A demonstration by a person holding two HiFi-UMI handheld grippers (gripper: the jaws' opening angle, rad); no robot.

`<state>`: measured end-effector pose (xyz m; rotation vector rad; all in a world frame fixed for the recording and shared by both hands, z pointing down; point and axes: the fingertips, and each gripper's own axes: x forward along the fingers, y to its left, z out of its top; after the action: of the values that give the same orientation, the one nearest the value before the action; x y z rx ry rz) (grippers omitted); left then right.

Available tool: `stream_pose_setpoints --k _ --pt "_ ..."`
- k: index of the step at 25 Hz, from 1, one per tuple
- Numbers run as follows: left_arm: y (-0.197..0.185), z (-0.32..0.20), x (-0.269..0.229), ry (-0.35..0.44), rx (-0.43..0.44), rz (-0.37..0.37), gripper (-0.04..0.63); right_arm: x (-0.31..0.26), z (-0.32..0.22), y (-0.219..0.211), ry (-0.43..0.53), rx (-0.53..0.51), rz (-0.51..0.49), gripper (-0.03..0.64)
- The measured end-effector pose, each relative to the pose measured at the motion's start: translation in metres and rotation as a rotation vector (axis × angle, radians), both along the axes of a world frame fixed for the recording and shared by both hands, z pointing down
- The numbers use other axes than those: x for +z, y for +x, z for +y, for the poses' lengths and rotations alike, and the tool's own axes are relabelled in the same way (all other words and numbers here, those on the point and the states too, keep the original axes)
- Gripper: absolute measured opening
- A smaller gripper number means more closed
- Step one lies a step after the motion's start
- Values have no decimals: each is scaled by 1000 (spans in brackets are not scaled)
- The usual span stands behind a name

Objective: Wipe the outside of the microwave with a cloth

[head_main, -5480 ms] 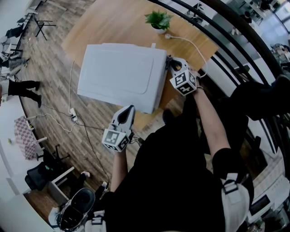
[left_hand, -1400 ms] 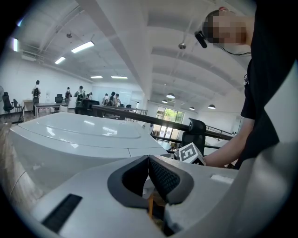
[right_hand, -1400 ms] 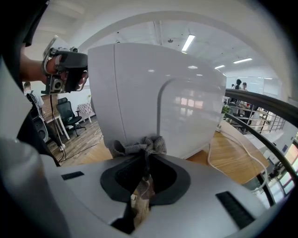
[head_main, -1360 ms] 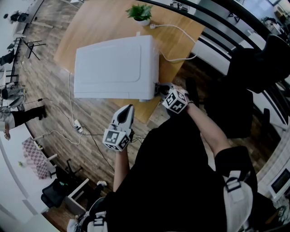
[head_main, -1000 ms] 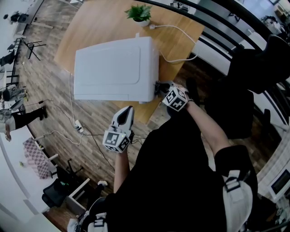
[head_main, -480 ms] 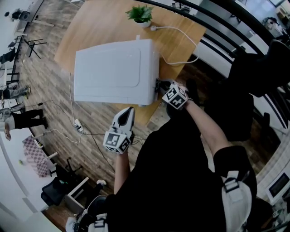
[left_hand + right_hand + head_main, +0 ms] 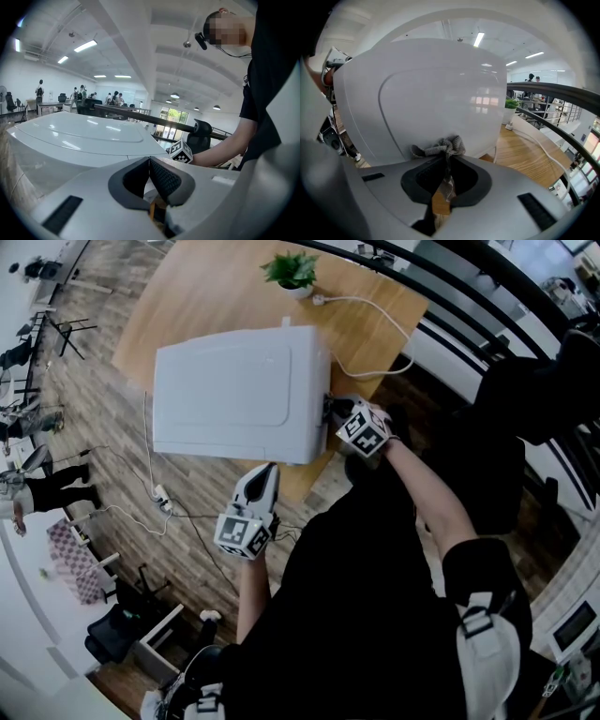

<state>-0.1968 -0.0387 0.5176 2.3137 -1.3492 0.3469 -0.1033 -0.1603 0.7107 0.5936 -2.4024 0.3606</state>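
Note:
A white microwave (image 7: 234, 395) stands on a wooden table (image 7: 216, 287). My right gripper (image 7: 330, 412) is at its right side wall, near the front corner, shut on a grey cloth (image 7: 440, 149). In the right gripper view the bunched cloth touches the white wall (image 7: 440, 89) just ahead of the jaws. My left gripper (image 7: 266, 470) hangs off the table's near edge, in front of the microwave and apart from it. Its jaws are shut with nothing between them (image 7: 149, 161). The left gripper view shows the microwave top (image 7: 79, 136) and the right gripper's marker cube (image 7: 181, 152).
A small potted plant (image 7: 292, 271) stands behind the microwave. A white cable (image 7: 375, 320) runs from it across the table's back right part. A dark railing (image 7: 469, 324) passes on the right. More cables and a power strip (image 7: 157, 493) lie on the wood floor at left.
My right gripper has slid a little away from me along the microwave's right side with the cloth still in it. The left gripper has stayed in place.

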Motion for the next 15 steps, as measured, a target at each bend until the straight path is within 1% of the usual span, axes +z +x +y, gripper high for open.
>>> stream_pose_setpoints --k 15 --pt "-3 -9 -4 -2 -41 4 3 -3 -54 7 45 17 25 31"
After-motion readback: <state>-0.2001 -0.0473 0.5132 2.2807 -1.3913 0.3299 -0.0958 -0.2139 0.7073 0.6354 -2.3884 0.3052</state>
